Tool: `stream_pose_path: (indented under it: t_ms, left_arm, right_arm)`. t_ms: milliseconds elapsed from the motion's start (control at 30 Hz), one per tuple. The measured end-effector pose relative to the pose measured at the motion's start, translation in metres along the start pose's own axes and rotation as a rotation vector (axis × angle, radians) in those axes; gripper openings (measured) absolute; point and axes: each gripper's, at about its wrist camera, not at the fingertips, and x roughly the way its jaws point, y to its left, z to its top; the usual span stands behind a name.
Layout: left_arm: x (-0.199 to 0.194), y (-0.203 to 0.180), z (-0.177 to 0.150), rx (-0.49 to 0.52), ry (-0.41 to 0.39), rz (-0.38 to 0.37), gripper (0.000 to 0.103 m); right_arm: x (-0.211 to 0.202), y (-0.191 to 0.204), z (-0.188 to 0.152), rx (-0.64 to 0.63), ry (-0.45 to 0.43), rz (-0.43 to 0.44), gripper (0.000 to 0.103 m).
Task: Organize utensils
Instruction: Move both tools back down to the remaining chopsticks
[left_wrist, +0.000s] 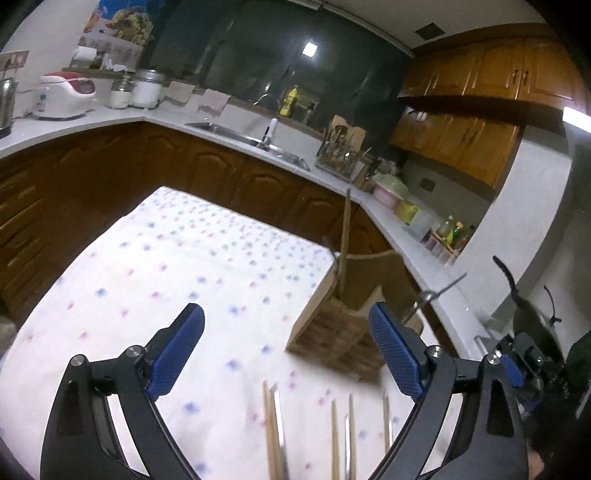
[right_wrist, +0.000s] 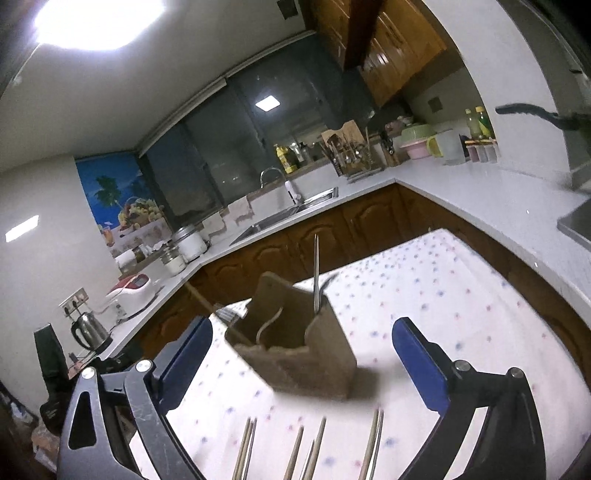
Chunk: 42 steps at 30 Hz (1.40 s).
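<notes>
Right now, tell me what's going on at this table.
Someone is sorting utensils with a hand-held tool in each hand. Both the left tool and the right tool are open and hold nothing, hovering over the dotted tablecloth. The wooden holder already has a few utensils standing in it. Several chopsticks lie loose on the cloth, near the tools.

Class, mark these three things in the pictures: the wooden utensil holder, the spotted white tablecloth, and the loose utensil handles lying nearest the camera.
Wooden utensil holder (right_wrist: 314, 365): right wrist view, front wall.
Spotted white tablecloth (left_wrist: 177, 266): left wrist view, bare middle.
Loose utensil handles (right_wrist: 295, 452): right wrist view, middle handle's shaft.
</notes>
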Motion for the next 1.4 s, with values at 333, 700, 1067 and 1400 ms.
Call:
stream_pose_path:
  t_ms: [333,700,1067,1400]
  left_arm:
    - [-0.028,0.013,-0.039,-0.002,0.045,0.047,0.092]
    - [-0.027,0.017,-0.073,0.029,0.128,0.085,0.092]
    - [-0.011,0.015,-0.083,0.072,0.197,0.122,0.092]
    - [0.018,0.006,-0.097,0.140,0.310,0.161,0.081]
  right_arm:
    - [-0.038,-0.006,-0.041,0.010,0.043,-0.018,0.099]
    - [-0.049,-0.005,-0.087,-0.041,0.117,-0.064,0.099]
    - [-0.039,-0.005,-0.100,-0.091,0.165,-0.104,0.092]
    - [-0.022,-0.017,-0.109,-0.055,0.248,-0.103,0.063]
